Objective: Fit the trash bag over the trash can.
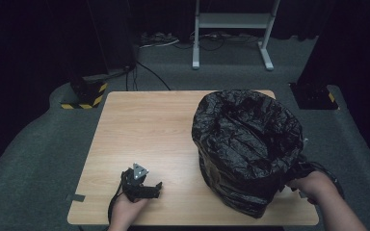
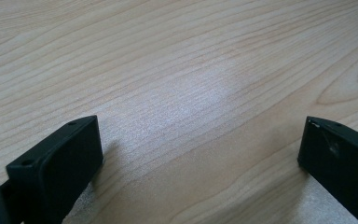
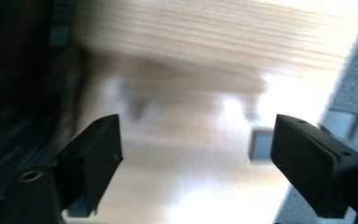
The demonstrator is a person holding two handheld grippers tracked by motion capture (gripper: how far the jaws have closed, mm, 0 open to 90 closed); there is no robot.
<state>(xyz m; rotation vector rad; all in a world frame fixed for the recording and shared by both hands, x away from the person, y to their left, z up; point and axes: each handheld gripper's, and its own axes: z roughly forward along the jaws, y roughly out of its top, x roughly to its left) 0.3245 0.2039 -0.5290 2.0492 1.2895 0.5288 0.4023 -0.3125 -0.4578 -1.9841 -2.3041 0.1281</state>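
Note:
A crinkled black bin bag (image 1: pixel 248 144) stands bulging on the right half of the wooden table (image 1: pixel 139 130), its mouth open upward. My left gripper (image 1: pixel 147 186) rests low over the table's front left part, away from the bag. In the left gripper view its jaws (image 2: pixel 200 140) stand wide open over bare wood, with nothing between them. My right gripper (image 1: pixel 302 174) is at the bag's front right side, largely hidden by the bag and the hand. In the blurred right gripper view its jaws (image 3: pixel 196 144) are open and empty, with the bag (image 3: pixel 9 93) dark at the left edge.
The table's right edge and grey carpet (image 3: pixel 354 84) lie close to the right gripper. A grey tape piece (image 1: pixel 77 197) sticks out at the front left corner. Behind the table stand a white frame (image 1: pixel 231 21) and hazard-striped bases (image 1: pixel 84 96).

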